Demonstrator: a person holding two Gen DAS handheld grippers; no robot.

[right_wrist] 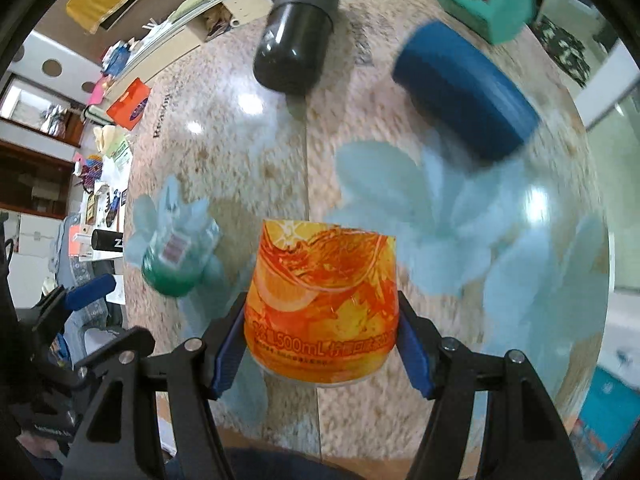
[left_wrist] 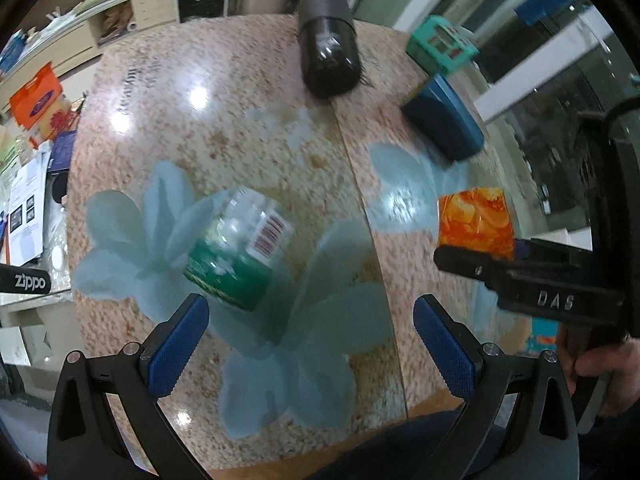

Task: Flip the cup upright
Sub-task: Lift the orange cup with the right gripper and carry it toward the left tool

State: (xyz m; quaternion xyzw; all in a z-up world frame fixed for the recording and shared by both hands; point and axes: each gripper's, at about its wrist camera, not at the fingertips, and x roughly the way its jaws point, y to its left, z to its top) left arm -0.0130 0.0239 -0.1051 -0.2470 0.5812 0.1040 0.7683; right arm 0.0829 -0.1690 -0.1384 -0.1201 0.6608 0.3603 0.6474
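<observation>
The right gripper (right_wrist: 320,336) holds the orange cup (right_wrist: 324,304) between its blue pads (right_wrist: 228,348), one pad pressed to each side of the printed wall; the cup carries a citrus-slice pattern and "500mL" lettering, its wider end toward the camera and its narrower end pointing away over the table. Whether it rests on the surface or hangs just above it cannot be told from this view. In the left wrist view the same orange cup (left_wrist: 476,222) shows at the right edge, just beyond the black body of the right gripper (left_wrist: 520,280). The left gripper (left_wrist: 310,348) has its jaws spread wide and grasps nothing, with its blue pads (left_wrist: 176,352) well apart above the table (left_wrist: 240,120), a speckled stone-pattern top printed with pale blue flowers. Just ahead of the left finger stands a green jar (left_wrist: 240,248) with a barcode label and a clear upper part, blurred in the picture; it also shows in the right wrist view (right_wrist: 176,260), to the left of the cup. Farther back lie a black cylindrical container (left_wrist: 328,44) on its side, a dark blue case (left_wrist: 444,120) and a teal box (left_wrist: 442,42) near the far edge. A black Zippo-marked item (left_wrist: 24,280) sits off the table's left side.
</observation>
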